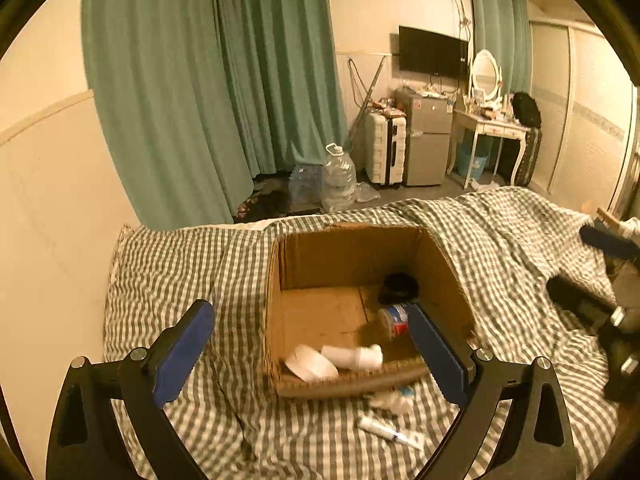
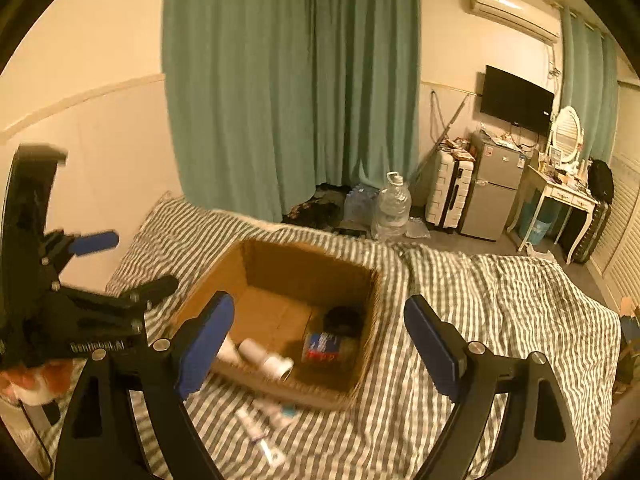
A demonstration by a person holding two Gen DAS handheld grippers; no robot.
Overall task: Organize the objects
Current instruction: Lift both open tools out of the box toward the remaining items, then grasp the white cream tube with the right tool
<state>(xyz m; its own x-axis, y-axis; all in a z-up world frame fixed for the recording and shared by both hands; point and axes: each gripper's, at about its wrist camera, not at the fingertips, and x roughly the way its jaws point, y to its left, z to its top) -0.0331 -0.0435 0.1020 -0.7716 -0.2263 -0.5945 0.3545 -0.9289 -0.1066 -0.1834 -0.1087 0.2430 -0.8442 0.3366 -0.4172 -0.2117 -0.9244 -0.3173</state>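
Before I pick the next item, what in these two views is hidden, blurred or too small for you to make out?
- Dark object in the cardboard box: in shadow in both views, identity unclear.
- Can: left view, partly behind a finger; right view, label blurred.
- Tube on the blanket: text too small; motion-blurred in the right view.
- Small white item beside the box: blurred, unidentifiable.
- Right gripper: cut by the left view's edge.

Both wrist views look down, near, over the shared cardboard box (image 1: pixel 352 304) (image 2: pixel 288 312).
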